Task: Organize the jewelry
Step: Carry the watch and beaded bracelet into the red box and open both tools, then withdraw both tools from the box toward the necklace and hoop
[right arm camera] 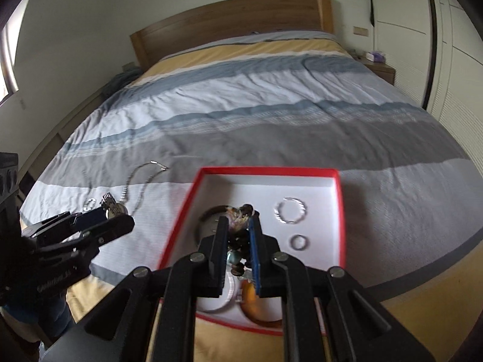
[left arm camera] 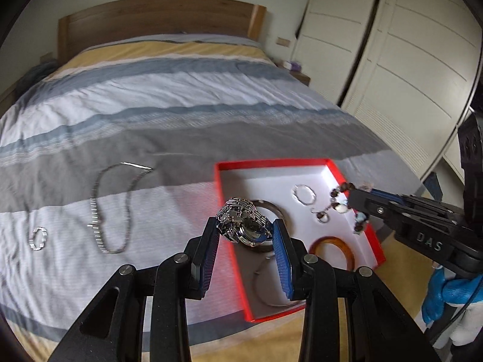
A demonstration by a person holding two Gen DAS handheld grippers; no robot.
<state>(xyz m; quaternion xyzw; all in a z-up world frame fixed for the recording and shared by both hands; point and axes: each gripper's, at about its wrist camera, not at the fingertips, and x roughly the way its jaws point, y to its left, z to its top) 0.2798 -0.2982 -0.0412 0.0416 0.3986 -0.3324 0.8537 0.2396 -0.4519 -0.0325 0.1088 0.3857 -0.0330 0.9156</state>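
Note:
A red box [left arm camera: 374, 235] with a white inside lies on the striped bed; it also shows in the right wrist view [right arm camera: 338, 211]. My left gripper [left arm camera: 246, 226] is shut on a silver metal watch [left arm camera: 241, 221], held above the box's left edge. My right gripper [right arm camera: 238, 223] is shut on a beaded bracelet [right arm camera: 240, 238] of brown and pale beads, held over the box [left arm camera: 344, 199]. In the box lie a silver hoop [right arm camera: 290, 211], a small ring [right arm camera: 299, 242], an amber bangle [left arm camera: 332, 246] and a dark bangle [left arm camera: 271, 206]. A silver chain necklace [left arm camera: 99, 208] and a silver ring [left arm camera: 38, 238] lie on the bedcover to the left.
The bed [left arm camera: 169, 96] has a wooden headboard [left arm camera: 157, 18]. White wardrobe doors [left arm camera: 401, 60] stand at the right, with a bedside table [right arm camera: 381, 71] beside the bed. A gloved hand [left arm camera: 452, 298] holds the right gripper.

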